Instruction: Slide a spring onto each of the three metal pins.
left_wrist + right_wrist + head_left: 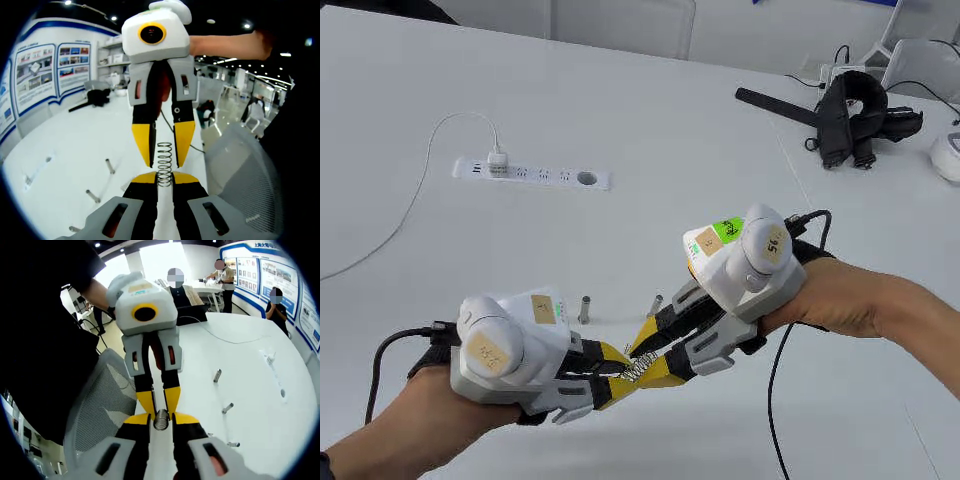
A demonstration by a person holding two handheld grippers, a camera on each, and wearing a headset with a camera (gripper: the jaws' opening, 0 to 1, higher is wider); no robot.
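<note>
**No spring on a pin yet: first one held in the air**

None of the three steps is done, as I judge it. The three metal pins (pixel 227 408) stand in a row on the white table (pixel 620 100), to the right of centre in the right gripper view, and all look bare, though they are small there.

The spring (pixel 638 370) is low in the centre of the head view, off the table and between the two grippers, which meet tip to tip. It is near the pins but not over any of them.

- The left gripper (pixel 616 378), reaching in from the lower left, has its yellow tips clamped on one end of the spring.
- The right gripper (pixel 655 355), coming in from the right, has its jaws narrowly either side of the other end. Whether they pinch it or only straddle it I cannot tell.

Left to do: seat this spring, then two more.

In the head view two pins peek out just above the grippers; the third is, I judge, covered by them. Further springs, if any lie on the table, I cannot make out.
</note>
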